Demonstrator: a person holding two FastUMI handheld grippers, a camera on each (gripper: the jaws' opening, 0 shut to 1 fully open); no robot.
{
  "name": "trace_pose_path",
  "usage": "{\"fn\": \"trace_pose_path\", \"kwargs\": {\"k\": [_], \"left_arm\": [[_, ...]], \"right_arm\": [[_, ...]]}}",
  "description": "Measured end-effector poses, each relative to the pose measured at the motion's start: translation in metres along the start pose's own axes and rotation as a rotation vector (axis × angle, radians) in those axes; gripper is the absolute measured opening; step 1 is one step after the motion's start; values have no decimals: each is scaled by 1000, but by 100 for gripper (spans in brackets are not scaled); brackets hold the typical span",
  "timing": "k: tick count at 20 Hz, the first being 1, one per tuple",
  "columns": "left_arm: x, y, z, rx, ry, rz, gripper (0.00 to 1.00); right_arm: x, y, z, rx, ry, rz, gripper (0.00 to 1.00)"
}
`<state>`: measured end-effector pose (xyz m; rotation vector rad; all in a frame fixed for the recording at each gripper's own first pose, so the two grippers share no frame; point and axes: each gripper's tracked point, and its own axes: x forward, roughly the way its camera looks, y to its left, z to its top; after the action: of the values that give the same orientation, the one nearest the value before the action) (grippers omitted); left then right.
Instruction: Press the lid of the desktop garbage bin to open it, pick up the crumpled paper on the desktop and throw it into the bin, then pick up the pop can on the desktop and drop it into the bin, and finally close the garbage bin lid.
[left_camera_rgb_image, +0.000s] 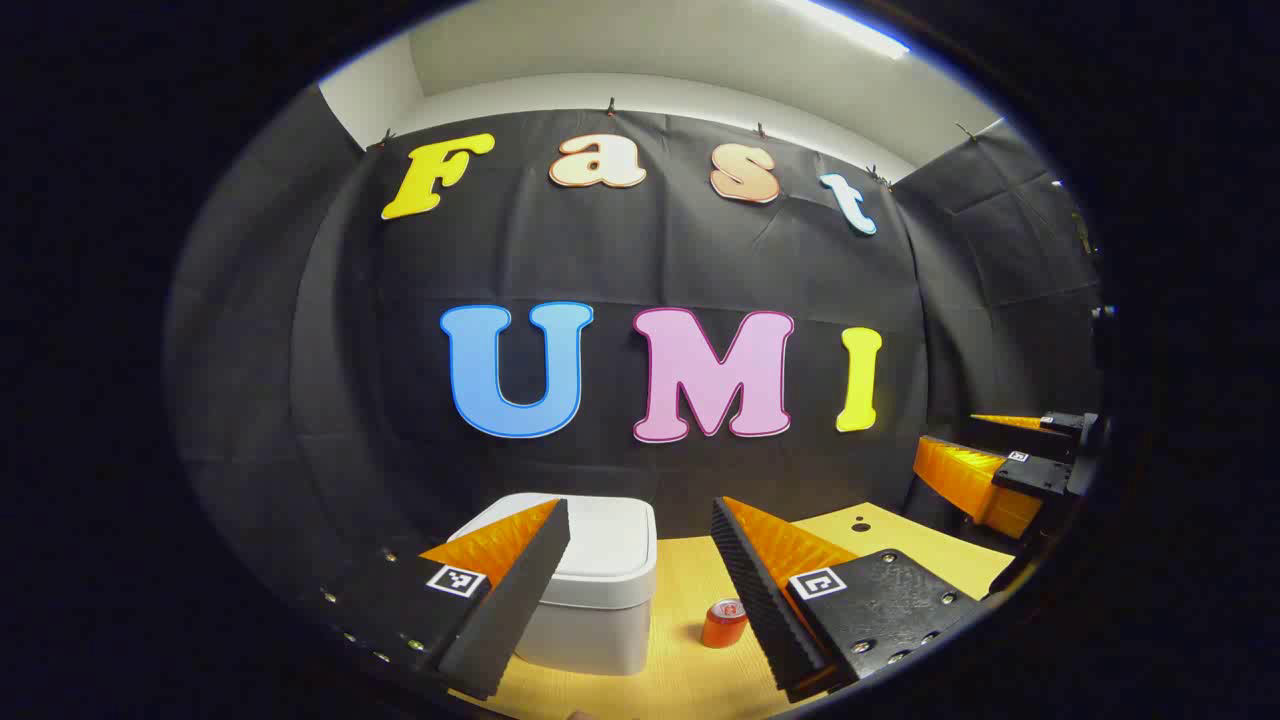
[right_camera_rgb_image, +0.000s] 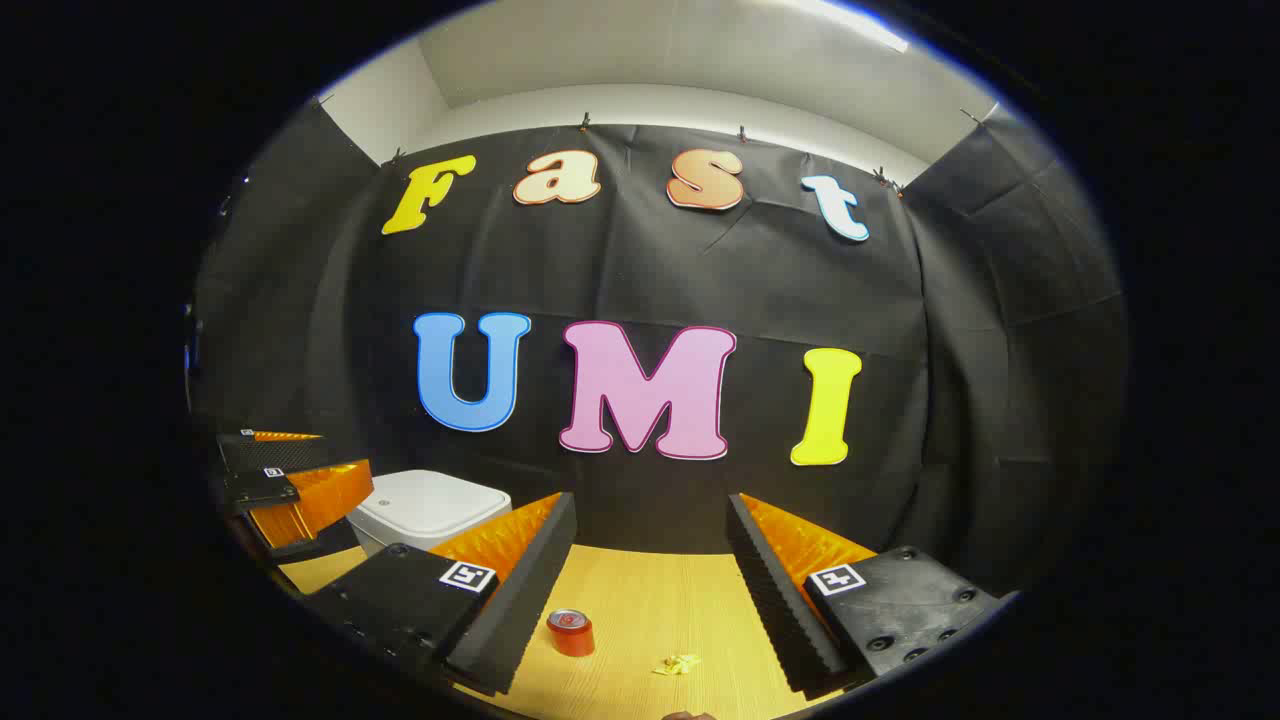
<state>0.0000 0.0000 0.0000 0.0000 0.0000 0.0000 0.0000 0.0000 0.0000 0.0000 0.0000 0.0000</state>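
— What is in front of you, biggest thing first?

— The wooden desktop (right_camera_rgb_image: 640, 610), with the black cloth wall behind it. On it stands the garbage bin (left_camera_rgb_image: 590, 590), white and boxy, its lid (left_camera_rgb_image: 600, 545) down flat. In the left gripper view the bin sits just beyond my left gripper (left_camera_rgb_image: 640, 590), partly behind one finger.

— And your tongs?

— Both held above the desk, jaws spread wide, nothing between them. My right gripper (right_camera_rgb_image: 650, 600) hangs to the right of the bin; the left one also shows at the left edge of the right gripper view.

— The smaller things?

— The pop can (right_camera_rgb_image: 571, 632) stands upright on the desk, right of the bin. The crumpled paper (right_camera_rgb_image: 677, 663) lies near the can, apart from it.
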Motion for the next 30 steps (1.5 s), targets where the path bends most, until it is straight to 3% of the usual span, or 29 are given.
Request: {"fn": "trace_pose_path", "kwargs": {"k": [11, 18, 24, 30], "left_arm": [[4, -4, 2, 6, -5, 5, 97], [21, -19, 21, 60, -20, 9, 95], [19, -25, 15, 7, -5, 60, 95], [24, -2, 33, 23, -38, 97, 95]], "right_arm": [[5, -1, -4, -6, 13, 9, 97], [9, 6, -12, -8, 34, 78, 98], [24, 4, -14, 1, 29, 154, 98], [34, 2, -1, -19, -14, 126, 98]]}}
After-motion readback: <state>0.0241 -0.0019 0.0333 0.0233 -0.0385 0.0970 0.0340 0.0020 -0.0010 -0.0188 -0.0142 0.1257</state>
